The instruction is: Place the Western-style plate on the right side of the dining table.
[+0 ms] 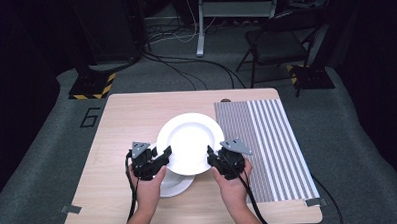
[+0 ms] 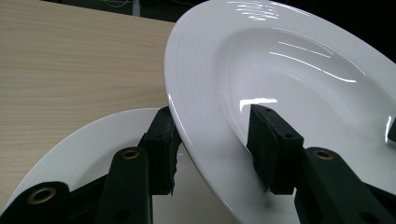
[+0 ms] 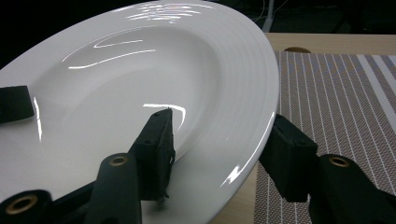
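Note:
A white deep plate [image 1: 190, 142] hangs tilted between both grippers, just above a second white plate [image 1: 176, 184] that lies on the wooden table [image 1: 117, 125]. My left gripper [image 1: 165, 154] is shut on the deep plate's left rim, one pad under the rim and one inside the bowl [image 2: 211, 123]. The lower plate [image 2: 93, 144] shows beneath that gripper. My right gripper [image 1: 211, 156] is shut on the right rim of the deep plate [image 3: 140, 70] in the same way [image 3: 222, 130]. A hand holds each gripper from the near edge.
A striped grey placemat [image 1: 267, 139] covers the table's right part, right beside the right gripper [image 3: 336, 93]. Behind the table, on the floor, stand a folding chair [image 1: 279, 39] and loose cables [image 1: 185, 67].

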Action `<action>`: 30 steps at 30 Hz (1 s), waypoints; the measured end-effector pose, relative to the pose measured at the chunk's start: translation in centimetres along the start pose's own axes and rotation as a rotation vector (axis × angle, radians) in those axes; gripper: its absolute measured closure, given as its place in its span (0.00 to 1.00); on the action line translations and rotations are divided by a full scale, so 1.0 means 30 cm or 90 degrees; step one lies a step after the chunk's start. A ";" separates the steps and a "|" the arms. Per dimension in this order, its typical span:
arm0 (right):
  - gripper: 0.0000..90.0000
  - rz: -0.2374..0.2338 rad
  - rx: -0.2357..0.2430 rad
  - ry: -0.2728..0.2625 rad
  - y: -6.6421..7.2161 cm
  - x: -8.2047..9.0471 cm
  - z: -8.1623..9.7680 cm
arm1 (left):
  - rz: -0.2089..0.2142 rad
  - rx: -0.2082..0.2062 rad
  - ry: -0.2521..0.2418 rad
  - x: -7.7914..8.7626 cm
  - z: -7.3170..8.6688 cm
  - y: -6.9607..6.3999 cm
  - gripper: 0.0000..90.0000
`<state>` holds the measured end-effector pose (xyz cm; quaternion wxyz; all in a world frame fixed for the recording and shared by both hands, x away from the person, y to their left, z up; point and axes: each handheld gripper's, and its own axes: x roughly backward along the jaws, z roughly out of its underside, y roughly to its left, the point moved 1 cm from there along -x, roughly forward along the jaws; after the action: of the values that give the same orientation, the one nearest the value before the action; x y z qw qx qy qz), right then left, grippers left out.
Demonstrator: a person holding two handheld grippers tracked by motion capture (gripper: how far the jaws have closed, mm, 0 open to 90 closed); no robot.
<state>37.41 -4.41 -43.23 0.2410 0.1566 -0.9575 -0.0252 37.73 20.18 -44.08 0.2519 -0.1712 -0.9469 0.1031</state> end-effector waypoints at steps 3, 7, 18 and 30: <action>0.51 0.003 -0.002 -0.003 -0.011 0.009 -0.005 | 0.002 -0.006 0.000 -0.006 -0.010 -0.013 0.60; 0.51 0.005 -0.002 -0.008 -0.019 0.015 -0.008 | 0.005 -0.010 0.001 -0.012 -0.014 -0.019 0.60; 0.51 0.018 -0.011 -0.009 -0.052 0.034 0.003 | 0.017 -0.014 0.002 -0.042 -0.016 -0.052 0.60; 0.51 0.045 -0.023 -0.015 -0.086 0.069 0.016 | 0.042 -0.029 0.010 -0.071 -0.018 -0.093 0.60</action>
<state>36.21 -7.51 -43.02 0.2336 0.1182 -0.9645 -0.0357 38.98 16.86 -43.78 0.2521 -0.2088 -0.9408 0.0882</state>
